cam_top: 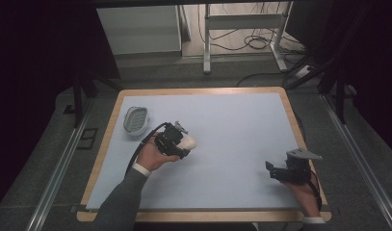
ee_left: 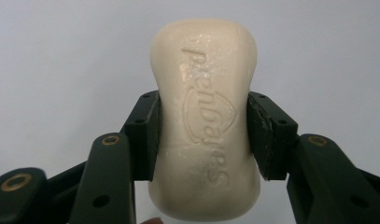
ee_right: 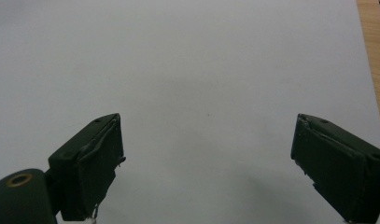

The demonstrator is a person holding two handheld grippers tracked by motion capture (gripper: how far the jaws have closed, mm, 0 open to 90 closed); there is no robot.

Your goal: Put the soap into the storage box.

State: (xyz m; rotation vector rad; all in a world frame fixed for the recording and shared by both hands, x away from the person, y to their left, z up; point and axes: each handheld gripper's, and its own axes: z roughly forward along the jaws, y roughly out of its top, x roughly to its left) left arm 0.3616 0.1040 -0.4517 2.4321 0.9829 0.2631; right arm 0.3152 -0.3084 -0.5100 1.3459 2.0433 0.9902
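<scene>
A: High view. Where is the cream oval bar of soap [cam_top: 188, 142]?

B: In the left gripper [cam_top: 176, 140], above the pale blue surface [cam_top: 232, 125], just right of the grey ribbed soap dish [cam_top: 136, 119], probably its destination. Nothing stands between them.

A: Left gripper view?

B: The jaws are clamped across the bar's waist, embossed face toward the camera, apparently for a firm hold.

A: Right gripper view?

B: The right gripper [ee_right: 206, 154] has its jaws wide apart, holding nothing, above bare surface near the wooden edge [ee_right: 372, 56].
</scene>
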